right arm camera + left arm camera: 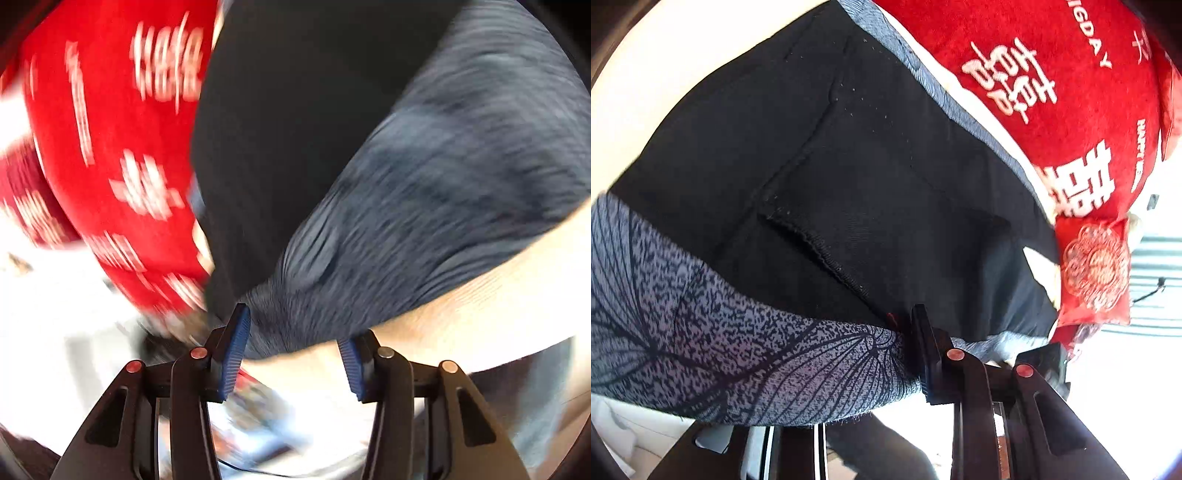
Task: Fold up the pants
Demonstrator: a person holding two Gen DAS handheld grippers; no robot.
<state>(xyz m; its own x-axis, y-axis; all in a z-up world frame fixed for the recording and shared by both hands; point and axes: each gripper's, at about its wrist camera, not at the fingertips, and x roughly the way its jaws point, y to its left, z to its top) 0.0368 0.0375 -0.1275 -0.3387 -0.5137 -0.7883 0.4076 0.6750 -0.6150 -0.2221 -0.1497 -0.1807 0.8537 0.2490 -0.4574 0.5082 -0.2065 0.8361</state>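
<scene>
The pants fill the left wrist view, black on the inside with a grey leaf-patterned outer side folded along the near edge. My left gripper is shut on the pants' near edge, with the fabric pinched between its black fingers. The right wrist view is blurred. It shows the same pants, black above and grey below. My right gripper is open, its blue pads stand apart, and a grey corner of the pants lies between the fingertips without being pressed.
A red cushion with white characters lies against the pants' far side, also the red cushion at left. A small red ornamented packet sits beside it. The pants rest on a cream surface. Dark furniture is below.
</scene>
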